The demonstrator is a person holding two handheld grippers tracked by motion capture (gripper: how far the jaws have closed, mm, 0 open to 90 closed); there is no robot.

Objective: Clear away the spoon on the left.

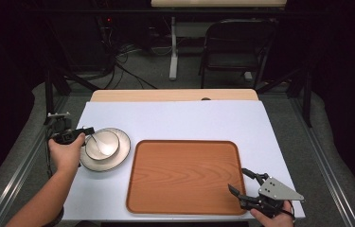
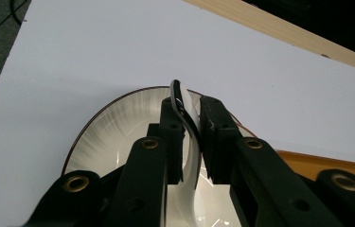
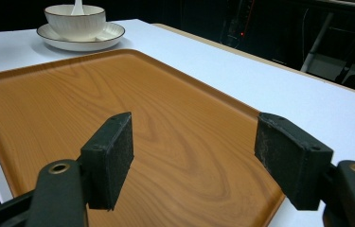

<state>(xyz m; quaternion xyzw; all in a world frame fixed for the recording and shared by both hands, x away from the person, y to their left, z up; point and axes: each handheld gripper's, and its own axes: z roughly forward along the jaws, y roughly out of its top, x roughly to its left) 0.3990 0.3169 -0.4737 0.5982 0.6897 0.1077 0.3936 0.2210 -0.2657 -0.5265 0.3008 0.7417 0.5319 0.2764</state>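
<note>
your left gripper (image 2: 191, 127) is clamped on the spoon (image 2: 189, 142) handle, spoon still in the bowl (image 1: 102, 144) on its plate (image 1: 121, 156); your right gripper (image 3: 194, 158) stands open over the empty tray (image 1: 184, 175); nothing moved across yet

Spoon (image 2: 188, 142) bowl end hidden behind left tool (image 2: 191, 137) — right tool (image 1: 247, 185) wrist cut off.

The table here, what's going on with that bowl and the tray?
A person holds a hand-held gripper in each hand. The left hand-held gripper has its jaws around the handle of a white spoon standing in the bowl, which sits on a plate. The right hand-held gripper hangs open above the near corner of the bare wooden tray.
</note>
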